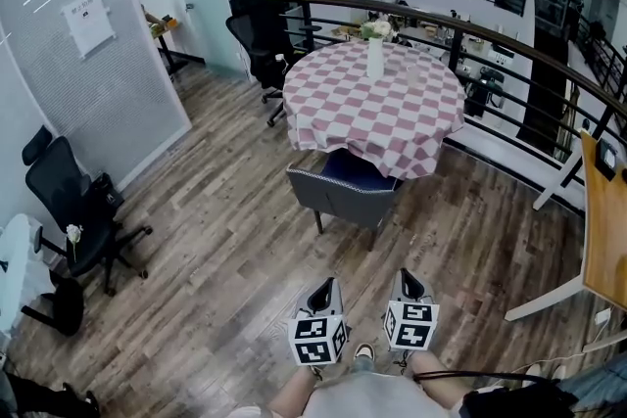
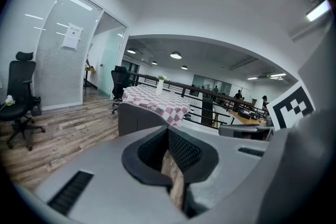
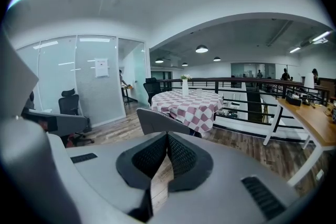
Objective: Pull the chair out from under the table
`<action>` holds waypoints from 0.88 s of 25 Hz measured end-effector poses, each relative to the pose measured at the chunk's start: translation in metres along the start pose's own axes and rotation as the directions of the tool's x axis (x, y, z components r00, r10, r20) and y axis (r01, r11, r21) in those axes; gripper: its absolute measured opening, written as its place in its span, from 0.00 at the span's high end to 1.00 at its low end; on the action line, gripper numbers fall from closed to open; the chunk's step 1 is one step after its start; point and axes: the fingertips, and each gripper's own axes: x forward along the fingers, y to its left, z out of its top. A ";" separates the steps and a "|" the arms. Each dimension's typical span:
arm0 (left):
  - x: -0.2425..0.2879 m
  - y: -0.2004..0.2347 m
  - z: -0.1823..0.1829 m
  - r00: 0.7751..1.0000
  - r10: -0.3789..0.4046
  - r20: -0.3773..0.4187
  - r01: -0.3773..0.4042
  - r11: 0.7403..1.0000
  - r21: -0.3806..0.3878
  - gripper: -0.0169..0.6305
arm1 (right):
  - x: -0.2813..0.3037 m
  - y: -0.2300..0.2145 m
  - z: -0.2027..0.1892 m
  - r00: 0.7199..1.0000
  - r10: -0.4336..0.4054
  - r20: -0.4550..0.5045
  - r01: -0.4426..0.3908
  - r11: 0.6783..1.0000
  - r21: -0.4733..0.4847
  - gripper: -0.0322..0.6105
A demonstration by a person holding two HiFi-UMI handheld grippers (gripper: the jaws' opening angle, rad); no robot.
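Left tool (image 1: pixel 325 287) clenched, jaws pressed together with nothing between them. Right tool (image 1: pixel 408 279) just beside it, clenched and empty too. Both point toward the grey chair (image 1: pixel 343 193), well apart from it across the plank floor (image 1: pixel 225 250). The chair's seat sits tucked under the round bench (image 1: pixel 338 113) with its checked cloth, and a white vase (image 1: pixel 375 59) stands on top.

the grey chair (image 1: pixel 343 189) with a blue seat stands upright on the wooden floor, tucked partly under the round table (image 1: pixel 377 103) draped in a red-and-white checked cloth, its back facing outward.
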 end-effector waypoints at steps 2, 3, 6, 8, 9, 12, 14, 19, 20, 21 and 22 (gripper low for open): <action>0.011 -0.002 0.002 1.000 0.001 -0.004 -0.001 1.000 0.001 0.97 | 0.010 -0.005 0.002 1.000 0.006 -0.006 -0.006 1.000 0.003 0.92; 0.016 -0.002 0.003 1.000 0.003 -0.006 -0.003 1.000 0.001 0.97 | 0.014 -0.007 0.003 1.000 0.011 -0.009 -0.011 1.000 0.002 0.92; 0.032 -0.003 0.007 1.000 0.012 -0.010 -0.012 1.000 -0.002 0.97 | 0.029 -0.012 0.007 1.000 0.026 -0.016 -0.026 1.000 -0.004 0.92; 0.041 -0.003 0.008 1.000 0.020 -0.018 -0.020 1.000 -0.004 0.97 | 0.038 -0.015 0.011 0.999 0.035 -0.020 -0.035 0.999 -0.005 0.92; 0.045 -0.003 0.009 0.999 0.024 -0.022 -0.024 1.000 -0.006 0.97 | 0.041 -0.016 0.013 0.999 0.039 -0.022 -0.039 0.999 -0.007 0.92; 0.054 -0.003 0.012 0.999 0.036 -0.029 -0.036 0.999 -0.013 0.97 | 0.051 -0.021 0.019 0.998 0.049 -0.025 -0.049 0.999 -0.011 0.92; 0.060 -0.004 0.015 0.999 0.041 -0.030 -0.042 0.999 -0.013 0.97 | 0.057 -0.025 0.023 0.998 0.054 -0.024 -0.054 0.998 -0.012 0.92; 0.076 -0.005 0.018 0.998 0.052 -0.038 -0.052 0.999 -0.015 0.97 | 0.071 -0.032 0.029 0.997 0.067 -0.026 -0.067 0.998 -0.013 0.92; 0.079 -0.005 0.019 0.998 0.051 -0.040 -0.052 0.999 -0.015 0.97 | 0.074 -0.033 0.030 0.997 0.069 -0.026 -0.070 0.997 -0.014 0.92; 0.081 -0.006 0.019 0.998 0.048 -0.043 -0.049 0.999 -0.014 0.97 | 0.076 -0.035 0.031 0.997 0.070 -0.027 -0.071 0.997 -0.014 0.92; 0.084 -0.008 0.019 0.998 0.044 -0.045 -0.044 0.999 -0.013 0.97 | 0.078 -0.036 0.031 0.997 0.071 -0.028 -0.071 0.997 -0.013 0.92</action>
